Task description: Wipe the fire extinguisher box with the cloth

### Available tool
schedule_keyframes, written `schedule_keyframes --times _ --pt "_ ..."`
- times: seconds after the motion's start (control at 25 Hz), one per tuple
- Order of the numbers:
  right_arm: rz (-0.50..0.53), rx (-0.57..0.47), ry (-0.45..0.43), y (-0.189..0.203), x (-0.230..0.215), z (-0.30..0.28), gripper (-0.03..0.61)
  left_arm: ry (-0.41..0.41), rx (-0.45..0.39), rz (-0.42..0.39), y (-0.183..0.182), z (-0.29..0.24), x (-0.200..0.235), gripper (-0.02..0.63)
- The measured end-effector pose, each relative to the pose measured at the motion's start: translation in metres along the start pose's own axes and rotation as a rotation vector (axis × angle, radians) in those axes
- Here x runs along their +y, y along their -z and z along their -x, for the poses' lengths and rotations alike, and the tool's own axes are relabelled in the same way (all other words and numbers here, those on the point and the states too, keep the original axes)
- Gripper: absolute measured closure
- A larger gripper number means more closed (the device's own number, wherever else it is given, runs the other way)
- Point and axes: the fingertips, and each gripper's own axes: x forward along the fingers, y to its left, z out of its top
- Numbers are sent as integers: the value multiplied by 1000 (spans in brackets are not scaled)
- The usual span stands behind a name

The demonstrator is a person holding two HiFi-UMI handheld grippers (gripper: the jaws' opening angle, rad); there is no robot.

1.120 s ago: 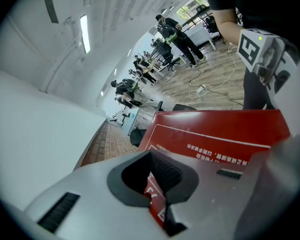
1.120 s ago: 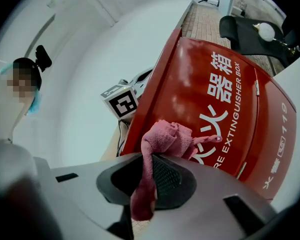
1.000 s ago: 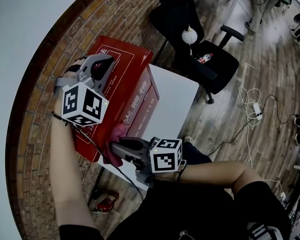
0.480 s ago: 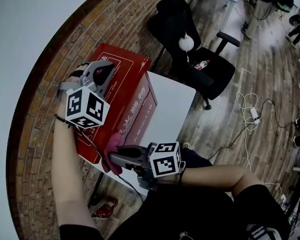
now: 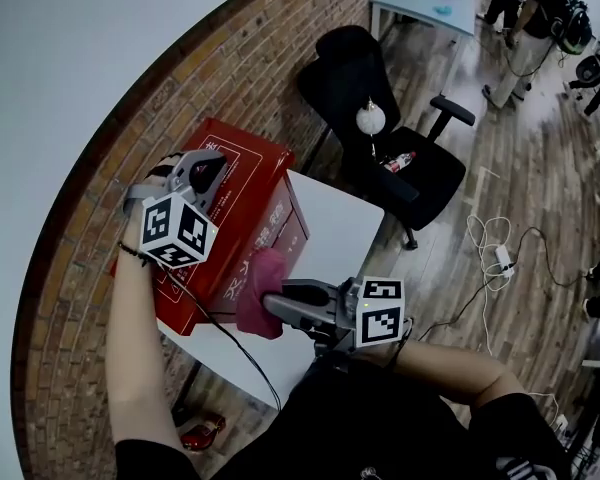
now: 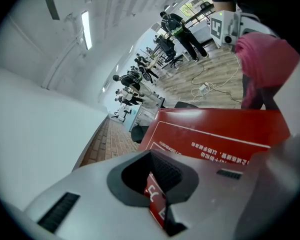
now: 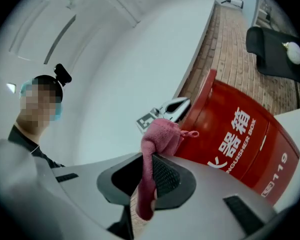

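Your right tool pinches the pink cloth at the red box's near face; your left tool, pressed together, rests atop.

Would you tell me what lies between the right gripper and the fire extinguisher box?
Only the pink cloth, which the right gripper holds; the head view shows it.

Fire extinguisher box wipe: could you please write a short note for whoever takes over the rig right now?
Left gripper: shut on a thin red edge of the fire extinguisher box, at its top.
Right gripper: shut on the pink cloth, held at the box's lettered front face.
The box stands on the white table.
Done: cloth gripped, box steadied.
Left: wiping the faces; how much is already wiped cannot be told.
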Motion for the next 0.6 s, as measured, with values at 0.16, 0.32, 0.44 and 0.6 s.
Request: schedule_keyframes --times 0.16,0.32,0.44,0.6 --pt "76 -34 -14 -46 7 29 517 -5 34 21 4 -2 2 594" --pt "129 -30 -69 -83 19 50 517 -41 62 49 4 -3 8 594" --pt "151 -20 -103 -106 24 59 517 -99 43 126 -4 3 17 594" --pt "178 7 -144 -130 29 64 517 -195 2 247 -26 28 33 594"
